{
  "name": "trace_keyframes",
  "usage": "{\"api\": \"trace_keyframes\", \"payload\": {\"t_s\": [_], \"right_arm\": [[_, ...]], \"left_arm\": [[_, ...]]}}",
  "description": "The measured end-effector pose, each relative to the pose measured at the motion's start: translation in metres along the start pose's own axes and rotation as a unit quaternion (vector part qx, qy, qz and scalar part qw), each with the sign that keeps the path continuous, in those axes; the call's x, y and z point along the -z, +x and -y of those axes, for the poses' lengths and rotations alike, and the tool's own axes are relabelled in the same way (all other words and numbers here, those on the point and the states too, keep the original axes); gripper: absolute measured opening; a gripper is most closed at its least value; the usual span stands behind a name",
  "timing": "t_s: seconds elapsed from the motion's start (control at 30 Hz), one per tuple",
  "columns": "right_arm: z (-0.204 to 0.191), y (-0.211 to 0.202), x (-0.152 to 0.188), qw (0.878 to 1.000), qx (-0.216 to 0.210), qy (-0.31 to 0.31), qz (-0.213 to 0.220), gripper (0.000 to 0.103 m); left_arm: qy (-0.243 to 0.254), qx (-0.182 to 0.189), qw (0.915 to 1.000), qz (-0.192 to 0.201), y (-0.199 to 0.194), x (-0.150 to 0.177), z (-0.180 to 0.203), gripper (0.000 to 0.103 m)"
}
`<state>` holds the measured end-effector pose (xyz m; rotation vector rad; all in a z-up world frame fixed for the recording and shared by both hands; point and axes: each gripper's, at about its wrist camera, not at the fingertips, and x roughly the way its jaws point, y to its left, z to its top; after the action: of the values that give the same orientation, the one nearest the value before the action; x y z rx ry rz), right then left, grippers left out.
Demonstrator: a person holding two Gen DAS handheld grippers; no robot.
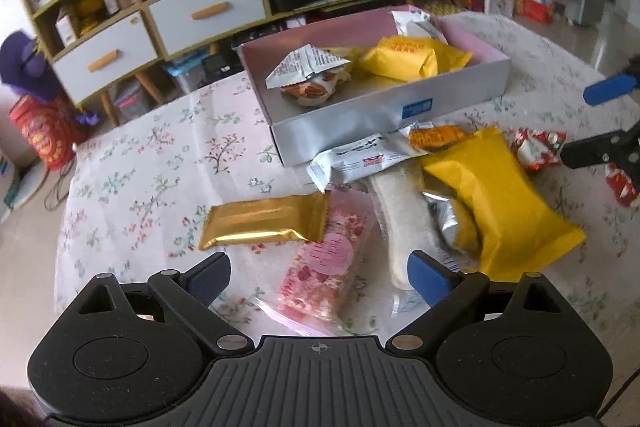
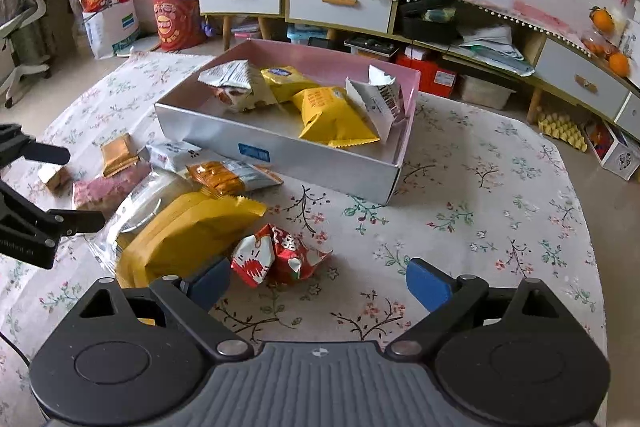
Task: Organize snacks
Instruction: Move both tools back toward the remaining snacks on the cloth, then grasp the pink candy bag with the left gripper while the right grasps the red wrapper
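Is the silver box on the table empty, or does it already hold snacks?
Partly filled. The silver box has no lid on and holds several packets, including a yellow packet; more snacks lie outside on the tablecloth.

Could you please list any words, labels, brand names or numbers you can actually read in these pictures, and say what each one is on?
None reads for certain.
Blue label on the box front: too small.
White wrapper: black print, blurred.
Red packet: white characters, distorted.
Pink round sticker on the pink packet: blurred.
Red bucket: print illegible.
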<state>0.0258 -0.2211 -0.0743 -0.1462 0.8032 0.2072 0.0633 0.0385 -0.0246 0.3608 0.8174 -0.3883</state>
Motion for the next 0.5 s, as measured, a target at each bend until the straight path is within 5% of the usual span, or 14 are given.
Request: {"api": "trace_keyframes", "payload": {"t_s": [0.2,0.5], "right_arm": [[-0.001,0.014,-0.001,1.000,-0.015,-0.010,-0.014,0.072],[-0.013,0.031,0.000,0.998,-0.038,-0.037,-0.033,0.068]], "left_arm": [[-0.015,0.020,0.9996,-0.015,0.007,-0.003,-0.013,0.089],[-0.066,0.042,0.9959,-0.046,0.020,-0.003,-0.022,0.060]]}}
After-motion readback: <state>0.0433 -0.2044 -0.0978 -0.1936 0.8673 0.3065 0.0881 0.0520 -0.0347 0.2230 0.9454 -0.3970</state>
